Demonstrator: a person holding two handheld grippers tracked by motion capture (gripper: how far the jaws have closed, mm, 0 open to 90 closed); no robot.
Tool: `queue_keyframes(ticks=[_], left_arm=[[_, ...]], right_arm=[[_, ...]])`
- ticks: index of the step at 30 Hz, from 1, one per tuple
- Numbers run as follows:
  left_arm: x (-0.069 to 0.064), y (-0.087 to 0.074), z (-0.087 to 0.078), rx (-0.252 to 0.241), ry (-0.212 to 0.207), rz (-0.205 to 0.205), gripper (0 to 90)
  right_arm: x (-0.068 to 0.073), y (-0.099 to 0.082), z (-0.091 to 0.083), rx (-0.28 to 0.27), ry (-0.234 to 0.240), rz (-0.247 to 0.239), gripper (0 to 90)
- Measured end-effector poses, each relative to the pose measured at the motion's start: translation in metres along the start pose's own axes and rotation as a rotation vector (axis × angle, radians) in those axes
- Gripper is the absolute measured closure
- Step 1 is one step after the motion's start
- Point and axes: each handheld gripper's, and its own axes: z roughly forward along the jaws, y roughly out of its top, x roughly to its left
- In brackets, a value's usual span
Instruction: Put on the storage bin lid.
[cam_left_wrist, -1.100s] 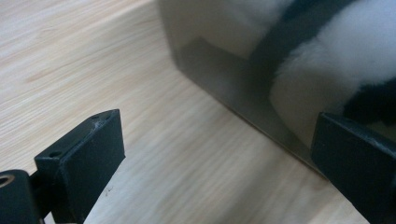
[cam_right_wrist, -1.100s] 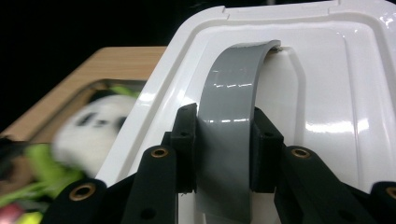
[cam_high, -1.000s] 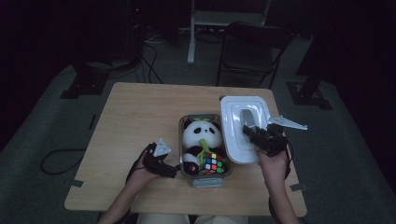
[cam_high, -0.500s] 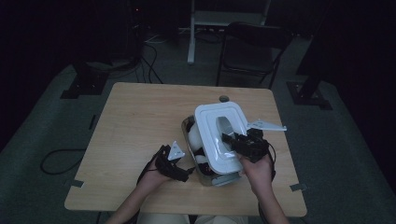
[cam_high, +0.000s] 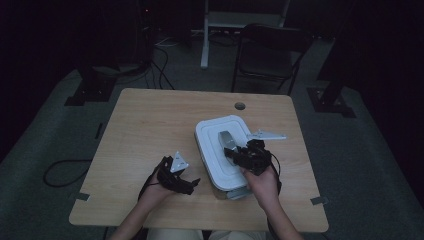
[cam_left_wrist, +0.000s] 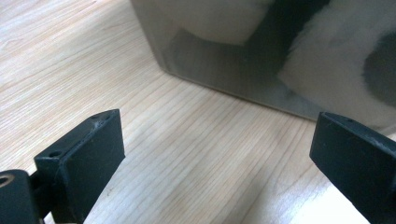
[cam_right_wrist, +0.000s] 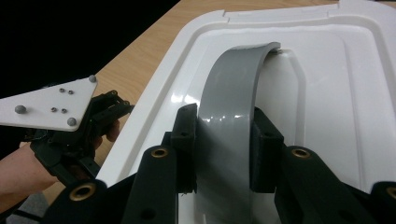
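While the glossy white lid (cam_high: 221, 148), a rounded rectangle of moulded plastic, lay over the clear box (cam_left_wrist: 261, 60) near the worktop's (cam_high: 150, 125) near right edge, the right tool (cam_right_wrist: 223, 144) was clamped on its smooth grey arched handle (cam_right_wrist: 233, 102). Through the box's translucent wall a fuzzy black-and-white plush (cam_left_wrist: 327, 51) showed dimly. Just beside the box, toward the near edge, the left tool (cam_left_wrist: 219, 154) hovered over pale wood grain with its matte black jaws wide apart, gripping nothing.

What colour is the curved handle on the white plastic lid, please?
Grey; the curved handle shows best in the right gripper view.
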Motion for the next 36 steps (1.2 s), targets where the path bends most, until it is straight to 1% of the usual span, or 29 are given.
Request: queue_keyframes(ticks=[3, 7, 9, 13, 15, 17, 18, 19, 20, 21, 23, 24, 25, 27, 30, 31, 33, 36], left_arm=[[0.003, -0.003, -0.002, 0.005, 0.008, -0.006, 3.7], [0.005, -0.009, -0.004, 0.008, 0.016, -0.021, 3.7], [0.006, -0.011, -0.006, 0.008, 0.02, -0.026, 3.7], [0.007, -0.014, -0.009, 0.006, 0.027, -0.031, 3.7], [0.008, -0.015, -0.01, 0.001, 0.028, -0.039, 3.7], [0.008, -0.016, -0.011, -0.003, 0.031, -0.043, 3.7], [0.008, -0.016, -0.011, -0.001, 0.032, -0.042, 3.7], [0.008, -0.017, -0.011, -0.001, 0.032, -0.044, 3.7], [0.007, -0.018, -0.011, -0.002, 0.029, -0.049, 3.7], [0.007, -0.019, -0.011, -0.002, 0.03, -0.049, 3.7], [0.007, -0.02, -0.011, -0.001, 0.027, -0.05, 3.7], [0.007, -0.021, -0.011, -0.004, 0.028, -0.057, 3.7], [0.007, -0.022, -0.011, -0.005, 0.029, -0.058, 3.7], [0.007, -0.023, -0.011, -0.008, 0.033, -0.065, 3.7], [0.008, -0.023, -0.011, -0.009, 0.034, -0.069, 3.7], [0.008, -0.024, -0.011, -0.01, 0.034, -0.07, 3.7], [0.008, -0.023, -0.012, -0.012, 0.036, -0.072, 3.7], [0.009, -0.022, -0.012, -0.016, 0.035, -0.075, 3.7]], right_arm=[[0.0, 0.002, 0.001, 0.011, 0.002, -0.003, 68.8], [0.0, 0.002, 0.004, 0.024, 0.013, 0.008, 68.7], [0.001, 0.002, 0.005, 0.029, 0.004, -0.003, 68.7], [0.001, -0.001, 0.008, 0.034, 0.005, 0.008, 68.7], [0.003, -0.004, 0.01, 0.033, -0.007, -0.003, 68.7], [0.003, -0.006, 0.01, 0.039, 0.0, 0.007, 68.8], [0.002, -0.006, 0.011, 0.045, 0.005, 0.001, 68.9], [0.001, -0.007, 0.012, 0.049, 0.009, 0.005, 69.0], [0.003, -0.009, 0.013, 0.051, 0.003, -0.001, 69.1], [0.005, -0.01, 0.014, 0.062, -0.014, -0.03, 69.1], [0.004, -0.012, 0.015, 0.059, -0.005, -0.013, 69.4], [0.005, -0.012, 0.016, 0.059, -0.011, -0.023, 69.4], [0.004, -0.012, 0.016, 0.054, -0.012, -0.02, 69.4], [0.007, -0.013, 0.017, 0.053, -0.031, -0.047, 69.5], [0.008, -0.014, 0.017, 0.051, -0.037, -0.062, 69.4], [0.008, -0.013, 0.017, 0.052, -0.04, -0.061, 69.4], [0.009, -0.012, 0.018, 0.06, -0.049, -0.076, 69.3], [0.01, -0.012, 0.018, 0.057, -0.057, -0.076, 69.2]])
